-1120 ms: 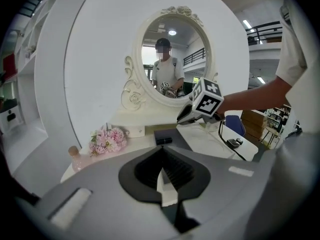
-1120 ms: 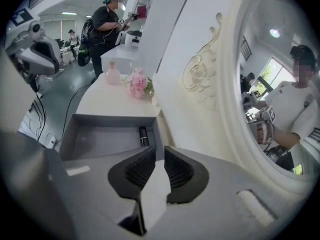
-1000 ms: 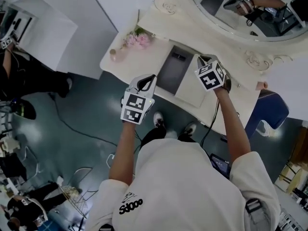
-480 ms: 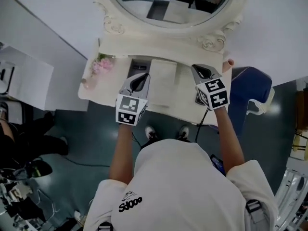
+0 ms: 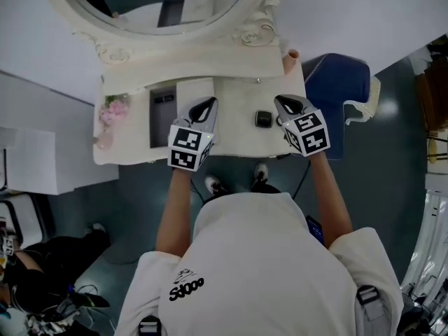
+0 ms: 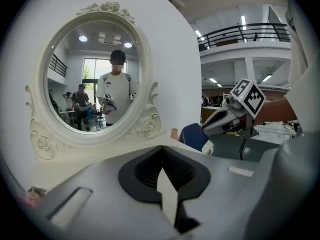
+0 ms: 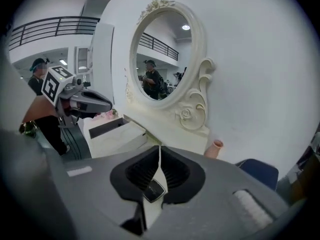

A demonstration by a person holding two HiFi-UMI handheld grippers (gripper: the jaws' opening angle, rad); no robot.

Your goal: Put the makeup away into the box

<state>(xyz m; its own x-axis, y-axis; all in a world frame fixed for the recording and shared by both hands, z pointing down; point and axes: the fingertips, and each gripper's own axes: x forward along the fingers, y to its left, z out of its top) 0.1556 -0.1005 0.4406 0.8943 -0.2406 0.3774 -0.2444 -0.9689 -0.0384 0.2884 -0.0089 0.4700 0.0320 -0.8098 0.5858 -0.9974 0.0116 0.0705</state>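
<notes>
A small black makeup compact (image 5: 263, 118) lies on the white vanity table (image 5: 238, 142), right of centre. The white box (image 5: 164, 114), with a dark open slot, stands on the table's left part. My left gripper (image 5: 208, 102) hovers shut and empty over the table, just right of the box. My right gripper (image 5: 283, 102) is shut and empty too, just right of the compact. In the right gripper view the compact (image 7: 153, 190) shows below the closed jaws, with the box (image 7: 117, 131) further left. The left gripper view shows its jaws meeting with nothing between them.
An oval mirror (image 5: 161, 5) in an ornate white frame stands at the table's back. Pink flowers (image 5: 112, 110) sit at the left end and a small pink bottle (image 5: 292, 56) at the back right corner. A blue chair (image 5: 336, 89) stands right of the table.
The head view has swung so the table now lies square in front. Both grippers have come over the tabletop, still shut. The compact has come into sight between them.
</notes>
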